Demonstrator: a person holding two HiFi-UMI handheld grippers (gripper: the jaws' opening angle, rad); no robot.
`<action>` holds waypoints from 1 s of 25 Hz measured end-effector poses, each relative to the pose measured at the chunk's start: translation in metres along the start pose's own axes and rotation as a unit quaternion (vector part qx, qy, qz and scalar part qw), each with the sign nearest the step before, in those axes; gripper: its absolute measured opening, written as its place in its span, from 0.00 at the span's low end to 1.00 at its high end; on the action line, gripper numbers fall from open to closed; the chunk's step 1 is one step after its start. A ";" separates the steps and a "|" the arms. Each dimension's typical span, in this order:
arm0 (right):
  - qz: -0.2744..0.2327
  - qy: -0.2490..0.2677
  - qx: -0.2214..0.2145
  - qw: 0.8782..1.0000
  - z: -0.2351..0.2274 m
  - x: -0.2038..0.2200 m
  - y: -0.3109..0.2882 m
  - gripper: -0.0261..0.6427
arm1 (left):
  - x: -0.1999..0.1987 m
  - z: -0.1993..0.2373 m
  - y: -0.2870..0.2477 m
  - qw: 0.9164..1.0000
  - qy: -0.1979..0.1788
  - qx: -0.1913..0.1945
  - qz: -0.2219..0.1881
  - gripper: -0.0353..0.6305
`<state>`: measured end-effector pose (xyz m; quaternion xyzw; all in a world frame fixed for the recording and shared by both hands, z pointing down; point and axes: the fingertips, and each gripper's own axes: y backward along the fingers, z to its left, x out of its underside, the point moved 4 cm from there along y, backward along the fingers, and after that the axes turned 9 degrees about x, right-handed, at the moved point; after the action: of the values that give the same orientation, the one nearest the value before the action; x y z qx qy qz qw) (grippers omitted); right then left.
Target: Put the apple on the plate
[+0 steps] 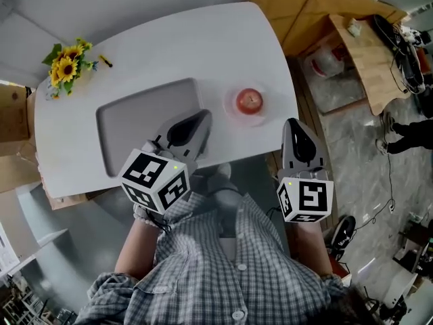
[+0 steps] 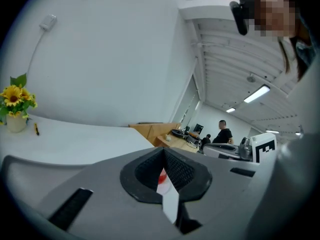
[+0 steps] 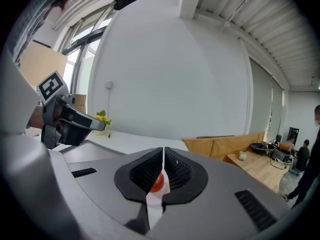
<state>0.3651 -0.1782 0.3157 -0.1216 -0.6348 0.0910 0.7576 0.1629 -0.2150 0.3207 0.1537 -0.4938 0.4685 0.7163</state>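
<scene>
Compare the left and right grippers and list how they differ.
The left gripper hangs over a near corner of the grey mat; the right gripper is by the right edge of the table, off the mat. The left gripper leans rightward; the right gripper points nearly straight ahead. Both are shut, empty, aimed toward the apple on the plate.

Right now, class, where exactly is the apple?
In the head view the apple sits on the small plate, on the right side of the white table, just right of the grey mat.
</scene>
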 end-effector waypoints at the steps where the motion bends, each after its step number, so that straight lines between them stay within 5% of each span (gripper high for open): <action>1: 0.004 0.000 -0.003 1.000 -0.003 0.003 -0.005 0.08 | 0.003 0.003 -0.006 1.000 0.004 -0.007 0.006 0.07; 11: 0.064 0.005 -0.034 0.997 -0.019 0.042 -0.051 0.08 | 0.040 0.032 -0.060 0.994 0.018 -0.067 0.079 0.07; 18: 0.118 0.020 -0.064 0.991 -0.018 0.076 -0.075 0.08 | 0.064 0.050 -0.087 0.990 0.036 -0.075 0.117 0.07; 25: 0.165 -0.039 -0.063 0.983 -0.019 0.106 -0.093 0.08 | 0.090 0.066 -0.104 0.981 0.049 -0.090 0.162 0.07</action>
<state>0.4011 -0.2375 0.4398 -0.2685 -0.6398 0.1798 0.6973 0.2180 -0.2665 0.4528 -0.0165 -0.5161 0.5393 0.6652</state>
